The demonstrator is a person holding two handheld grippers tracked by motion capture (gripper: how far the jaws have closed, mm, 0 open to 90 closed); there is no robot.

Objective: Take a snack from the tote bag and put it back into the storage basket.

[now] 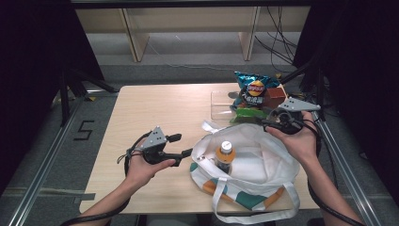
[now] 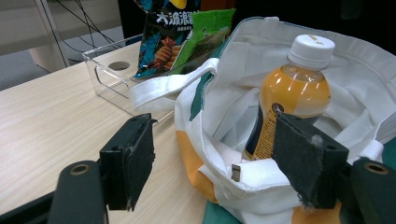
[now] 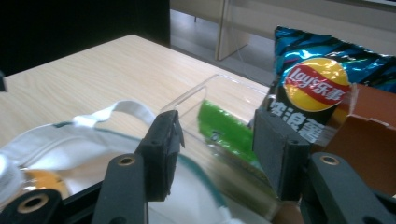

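Note:
A white tote bag with orange and teal patches lies open on the wooden table. A bottle of orange drink with a white cap stands inside it. My left gripper is at the bag's left edge, open. In the left gripper view the bag's rim and the bottle sit between and beyond its wide jaws, and the pads do not press on them. My right gripper hovers over the bag's far right rim. It is open with nothing gripped, facing a blue chips bag.
A clear plastic bin at the table's far side holds the chips bag, a green packet and a brown box. The bag's handle loops toward the bin. Bare tabletop stretches to the left.

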